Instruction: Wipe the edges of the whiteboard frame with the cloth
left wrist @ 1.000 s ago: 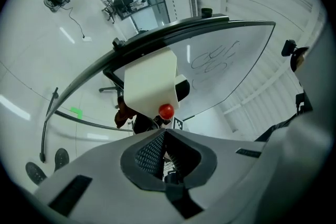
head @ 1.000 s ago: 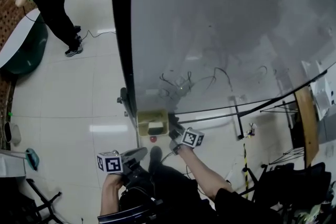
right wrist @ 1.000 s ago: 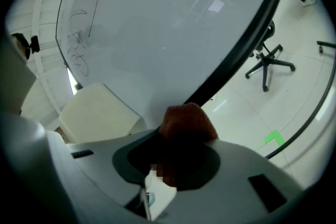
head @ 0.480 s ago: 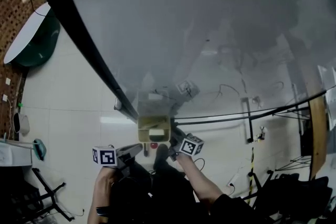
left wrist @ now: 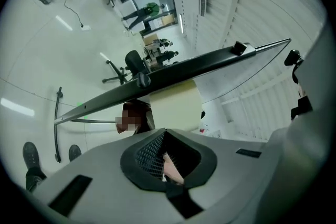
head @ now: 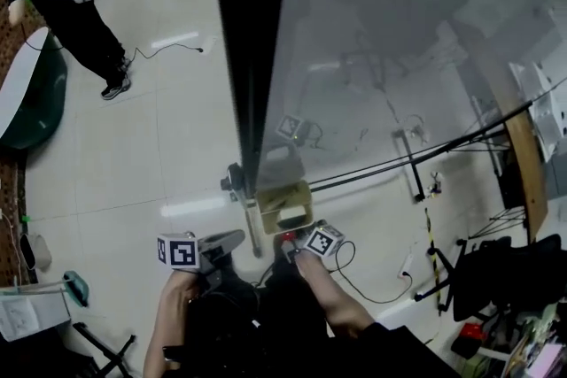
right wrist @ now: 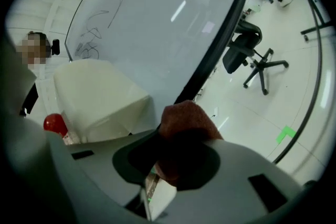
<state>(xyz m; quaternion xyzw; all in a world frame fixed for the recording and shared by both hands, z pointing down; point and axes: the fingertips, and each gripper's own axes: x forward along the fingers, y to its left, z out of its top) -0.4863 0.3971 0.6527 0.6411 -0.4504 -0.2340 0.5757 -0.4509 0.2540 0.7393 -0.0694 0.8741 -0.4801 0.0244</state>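
The right hand-held gripper [right wrist: 181, 150] is closed on the brown cloth [right wrist: 185, 120], and a bunch of it stands out in front of the jaws. The cloth is very near the black whiteboard frame [right wrist: 221, 34], at its lower part, beside a beige tray [right wrist: 97, 98]. It cannot be seen if the cloth touches the frame.

The left hand-held gripper [left wrist: 167, 159] has its jaws a little apart and seems to hold nothing. It hangs low, away from the board.

In the head view the frame [head: 251, 57] runs as a long dark strip up from the tray [head: 282, 206].

To wipe well, the person should probably press the free part of the cloth flat against the strip. The cloth should then slide along the edge in one line, so the hard jaws do not scratch it.
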